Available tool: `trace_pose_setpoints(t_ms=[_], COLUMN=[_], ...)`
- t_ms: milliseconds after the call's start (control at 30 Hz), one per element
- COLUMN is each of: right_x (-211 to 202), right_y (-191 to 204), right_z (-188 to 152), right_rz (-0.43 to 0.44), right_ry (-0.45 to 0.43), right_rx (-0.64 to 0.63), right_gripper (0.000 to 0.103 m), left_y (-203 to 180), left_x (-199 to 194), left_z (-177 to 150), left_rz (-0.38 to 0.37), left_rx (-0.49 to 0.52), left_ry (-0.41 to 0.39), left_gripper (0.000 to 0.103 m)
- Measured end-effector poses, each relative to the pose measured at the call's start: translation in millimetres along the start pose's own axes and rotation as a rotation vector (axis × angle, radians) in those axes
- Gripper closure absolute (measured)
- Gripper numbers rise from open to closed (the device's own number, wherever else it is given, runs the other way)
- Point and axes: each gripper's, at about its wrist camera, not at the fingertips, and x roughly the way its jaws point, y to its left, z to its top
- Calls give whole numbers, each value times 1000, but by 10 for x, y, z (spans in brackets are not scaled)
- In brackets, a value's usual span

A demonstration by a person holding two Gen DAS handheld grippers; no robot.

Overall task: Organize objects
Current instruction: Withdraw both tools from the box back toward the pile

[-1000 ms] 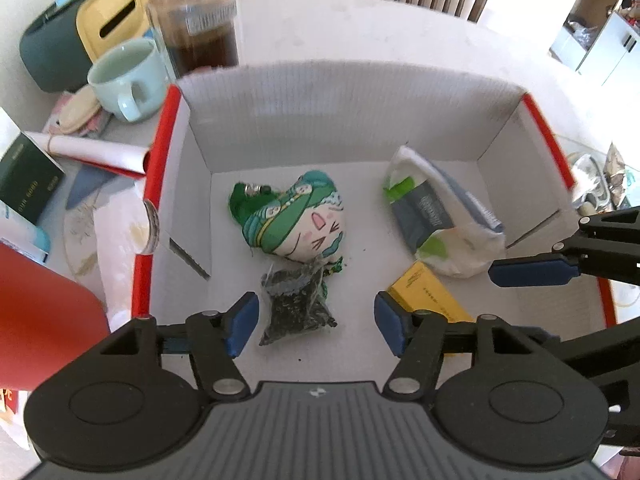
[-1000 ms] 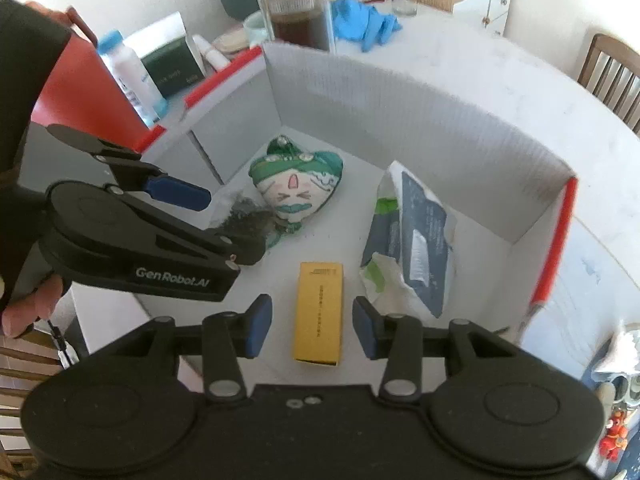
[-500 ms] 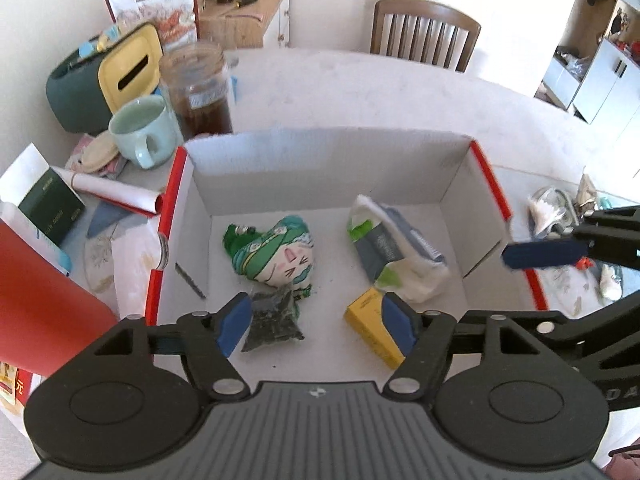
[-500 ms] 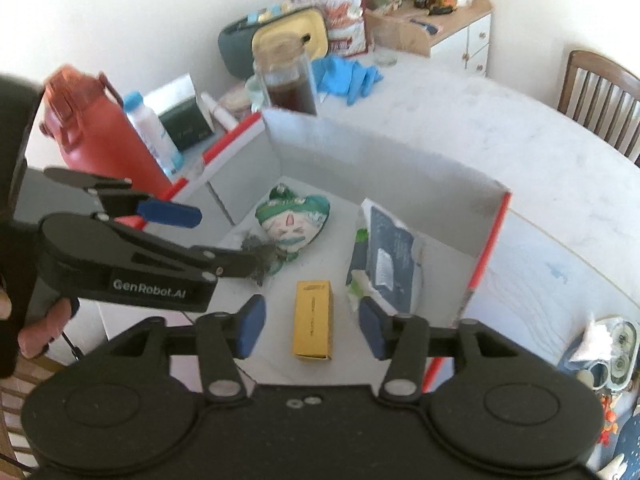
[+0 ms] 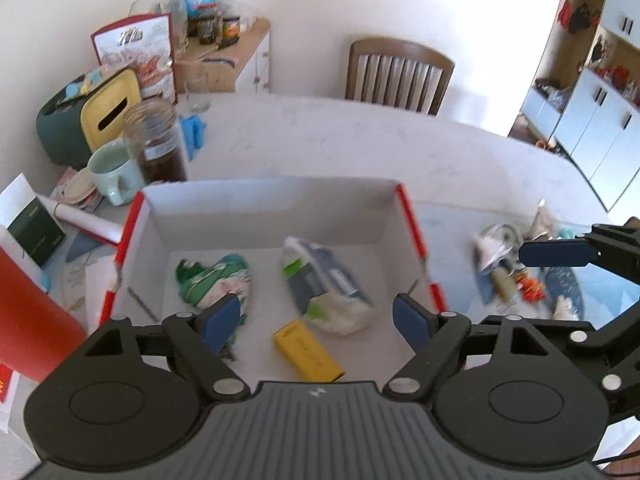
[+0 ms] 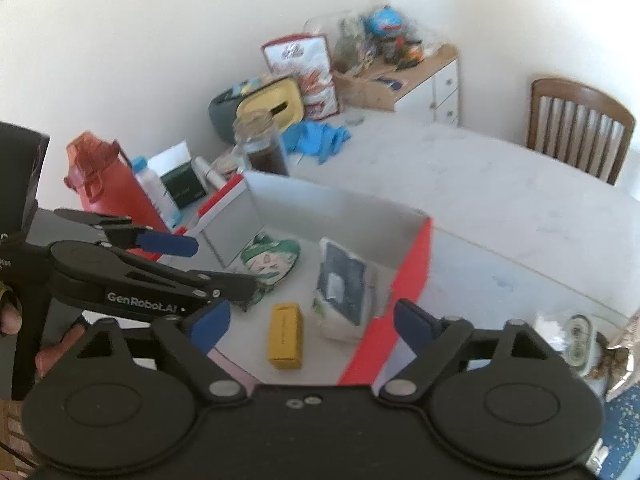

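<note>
A white box with red edges (image 5: 256, 204) (image 6: 412, 264) sits on the table. Inside lie a green cartoon-face pouch (image 5: 218, 280) (image 6: 272, 260), a white and blue bag (image 5: 324, 280) (image 6: 344, 280) and a yellow carton (image 5: 306, 350) (image 6: 285, 336). My left gripper (image 5: 318, 318) is open and empty, held above the box's near side. My right gripper (image 6: 312, 320) is open and empty, above the box's near right corner. The left gripper also shows in the right wrist view (image 6: 160, 264). A right gripper finger (image 5: 556, 253) shows in the left wrist view.
Left of the box stand a dark jar (image 5: 160, 144), a pale green mug (image 5: 114, 170), a yellow-faced tissue holder (image 5: 108, 114) and a red bottle (image 6: 104, 180). Small clutter (image 5: 504, 260) lies right of the box. A wooden chair (image 5: 398, 76) stands behind the table.
Both grippers have pulled up and back from the box, so it looks smaller and lower. Both stay open and empty. The box contents have not moved.
</note>
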Motion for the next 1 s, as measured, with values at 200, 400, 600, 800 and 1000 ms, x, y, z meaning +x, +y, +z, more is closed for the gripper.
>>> trace_pose_setpoints(t_ms=[200,400,600,800,1000], right_x=[-312,-650,-970,-1291,-1558], right_y=[-228,-477,-822,-1206,-1563], right_z=[-125,-277,-506,-732,-983], right_rz=[-27,-69,-123,-200,-273], right_ry=[-75,-141,-180,-221,-228], right_rx=[23,41,89,148,173], right_gripper=[5,2,2,2,2], left_y=[-349,-723,-1093,-1493,-1874], left_x=[-71,-140,-179,-143,-113], left_z=[4,-35,-83,-137,-205], left_rz=[-27,-66,-142,-185,-175], left_rx=[30,66,86,105,122], left_ry=[-58,-121,-186,-218,-263], left_gripper=[18,6,1,0,0])
